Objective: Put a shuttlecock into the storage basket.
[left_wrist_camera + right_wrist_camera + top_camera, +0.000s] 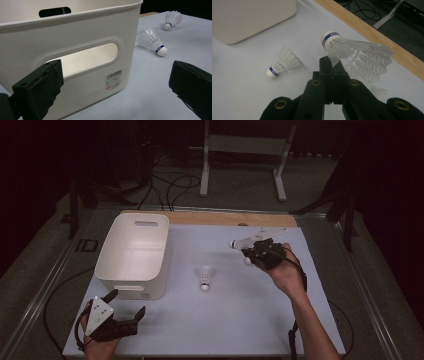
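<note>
Dark floor with trailing cables and a white metal stand lies beyond the table (320,320), whose pale top has a wooden strip along its far edge. Near the far left corner stands a white plastic bin (132,255) with handle cut-outs, a barcode label (114,79) on its near wall. Toward the far right edge, the right gripper (248,249) is raised off the table with its jaws clamped tight on the skirt of a white shuttlecock (352,50), cork end pointing away from the hand. Another shuttlecock (205,277) lies on its side near the table's middle, well apart from the bin, and a third (247,261) rests just beside the right gripper. At the near left corner, the left gripper (127,305) rests with its jaws spread wide and nothing between them, facing the bin's near wall.
</note>
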The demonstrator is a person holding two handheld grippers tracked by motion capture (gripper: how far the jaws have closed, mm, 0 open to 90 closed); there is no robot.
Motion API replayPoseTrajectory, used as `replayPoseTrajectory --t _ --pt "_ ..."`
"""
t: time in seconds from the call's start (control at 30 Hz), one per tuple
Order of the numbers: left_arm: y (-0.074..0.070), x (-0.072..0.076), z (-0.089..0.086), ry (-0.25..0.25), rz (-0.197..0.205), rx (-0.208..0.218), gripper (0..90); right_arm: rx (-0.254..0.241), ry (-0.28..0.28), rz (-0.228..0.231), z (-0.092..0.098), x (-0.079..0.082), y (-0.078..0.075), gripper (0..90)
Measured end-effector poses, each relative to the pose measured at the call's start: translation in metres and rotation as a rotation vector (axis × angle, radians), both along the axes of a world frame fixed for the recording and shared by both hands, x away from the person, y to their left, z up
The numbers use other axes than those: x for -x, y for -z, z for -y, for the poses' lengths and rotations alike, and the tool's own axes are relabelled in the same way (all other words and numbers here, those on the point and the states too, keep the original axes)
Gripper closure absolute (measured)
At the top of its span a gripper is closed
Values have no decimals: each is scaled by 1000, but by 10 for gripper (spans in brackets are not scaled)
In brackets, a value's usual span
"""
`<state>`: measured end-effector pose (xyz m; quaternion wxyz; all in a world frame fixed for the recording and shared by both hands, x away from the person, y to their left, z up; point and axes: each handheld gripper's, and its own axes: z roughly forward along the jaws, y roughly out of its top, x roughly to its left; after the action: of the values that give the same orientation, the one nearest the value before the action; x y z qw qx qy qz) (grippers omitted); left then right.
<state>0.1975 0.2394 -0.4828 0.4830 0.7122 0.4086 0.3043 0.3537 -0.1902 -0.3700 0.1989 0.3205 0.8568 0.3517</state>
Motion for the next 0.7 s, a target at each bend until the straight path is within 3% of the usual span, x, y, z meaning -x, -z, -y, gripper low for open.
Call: replayPoseTrajectory --t 0.7 --pt "0 0 -1 -3 -2 3 0 -21 -16 1 -10 -10 -7 897"
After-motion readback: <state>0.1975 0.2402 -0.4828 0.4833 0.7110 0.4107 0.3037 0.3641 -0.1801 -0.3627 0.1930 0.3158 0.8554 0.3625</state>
